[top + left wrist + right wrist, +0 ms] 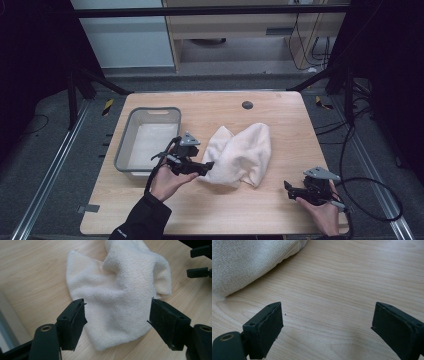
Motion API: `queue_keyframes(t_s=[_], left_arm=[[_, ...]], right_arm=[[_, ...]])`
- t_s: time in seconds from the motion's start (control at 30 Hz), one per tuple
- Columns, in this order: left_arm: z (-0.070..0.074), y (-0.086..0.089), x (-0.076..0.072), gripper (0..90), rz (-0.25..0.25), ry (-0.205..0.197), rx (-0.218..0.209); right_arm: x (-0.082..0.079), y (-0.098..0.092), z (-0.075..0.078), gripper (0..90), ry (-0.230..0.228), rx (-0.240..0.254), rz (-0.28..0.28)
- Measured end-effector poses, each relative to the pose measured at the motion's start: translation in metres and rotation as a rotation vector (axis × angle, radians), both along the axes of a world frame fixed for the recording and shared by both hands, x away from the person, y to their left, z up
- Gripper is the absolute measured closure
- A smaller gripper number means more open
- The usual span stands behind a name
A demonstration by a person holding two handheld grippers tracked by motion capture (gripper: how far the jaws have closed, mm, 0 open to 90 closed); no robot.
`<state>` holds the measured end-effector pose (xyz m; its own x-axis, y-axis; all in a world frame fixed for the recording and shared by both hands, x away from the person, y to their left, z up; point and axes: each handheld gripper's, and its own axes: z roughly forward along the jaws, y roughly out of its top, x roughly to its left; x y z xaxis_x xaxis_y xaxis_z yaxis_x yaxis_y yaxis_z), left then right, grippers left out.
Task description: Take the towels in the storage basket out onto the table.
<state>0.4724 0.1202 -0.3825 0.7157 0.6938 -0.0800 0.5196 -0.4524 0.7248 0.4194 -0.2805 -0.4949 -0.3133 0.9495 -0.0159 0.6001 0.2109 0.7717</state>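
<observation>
A crumpled cream towel (240, 154) lies in the middle of the wooden table (280, 210). My left gripper (208, 165) is at the towel's left edge, held in a hand, pointing right. In the left gripper view it stands open (117, 313) over the towel (117, 287), its jaws wide to either side of the cloth's near corner, nothing pinched. My right gripper (288, 188) hovers near the table's front right, apart from the towel. The right gripper view shows it open (325, 322) over bare wood, with the towel (244, 260) at upper left.
A grey plastic bin (129, 134) with a pale lining sits at the table's left, just behind my left hand. A dark round grommet (247, 105) marks the far middle of the table. Black cables (370, 200) trail off the right edge. My right gripper's fingers (200, 272) show far off.
</observation>
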Motion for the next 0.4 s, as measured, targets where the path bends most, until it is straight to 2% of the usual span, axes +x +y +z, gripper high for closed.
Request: queue_keyframes(t_s=[0.4], left_arm=[[-0.003,0.052,-0.016,34.6,0.077,-0.048,-0.047]], right_arm=[[-0.001,0.001,0.0,9.5,0.008,0.004,0.002]])
